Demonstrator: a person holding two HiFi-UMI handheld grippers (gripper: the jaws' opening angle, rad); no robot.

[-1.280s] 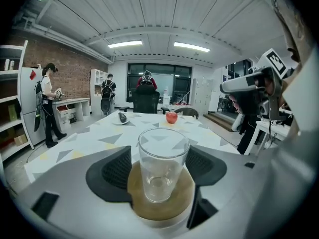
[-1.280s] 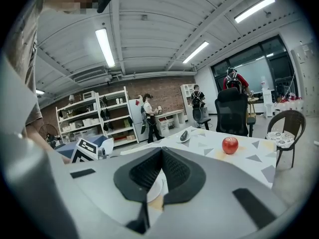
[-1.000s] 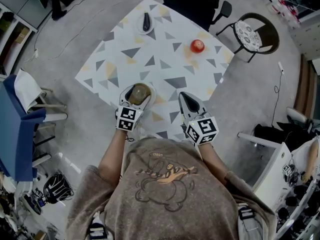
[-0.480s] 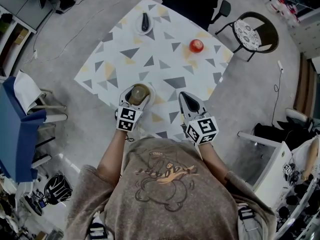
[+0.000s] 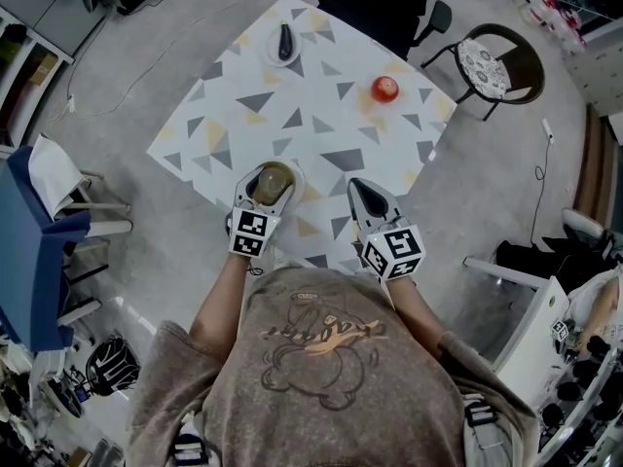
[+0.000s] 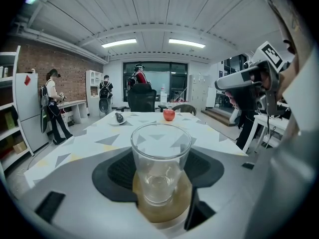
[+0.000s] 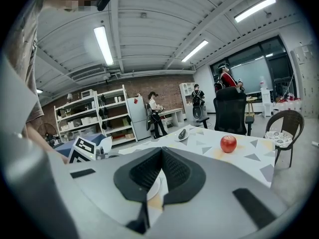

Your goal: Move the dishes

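Observation:
A clear glass [image 6: 160, 153] stands on a round brown coaster [image 6: 172, 210] near the table's front edge. My left gripper [image 6: 161, 158] has its pads against both sides of the glass; its jaws have just been closing on it. From the head view the left gripper [image 5: 271, 177] surrounds the glass [image 5: 274, 180]. To its right my right gripper [image 5: 362, 191] hovers over the table, shut and holding nothing; in its own view the right gripper [image 7: 160, 151] has its pads meeting. A small white plate [image 5: 282, 45] carrying a dark object lies at the far left corner.
A red apple [image 5: 384, 89] rests on the far right part of the patterned table [image 5: 292, 125]. A round-seat chair [image 5: 496, 66] stands beyond the right corner, and a blue chair [image 5: 39, 251] at the left. People stand at the room's far end [image 6: 52, 108].
Both grippers, the glass, the plate and the apple keep their places. Only the legs of a person at the top left of the head view have shifted.

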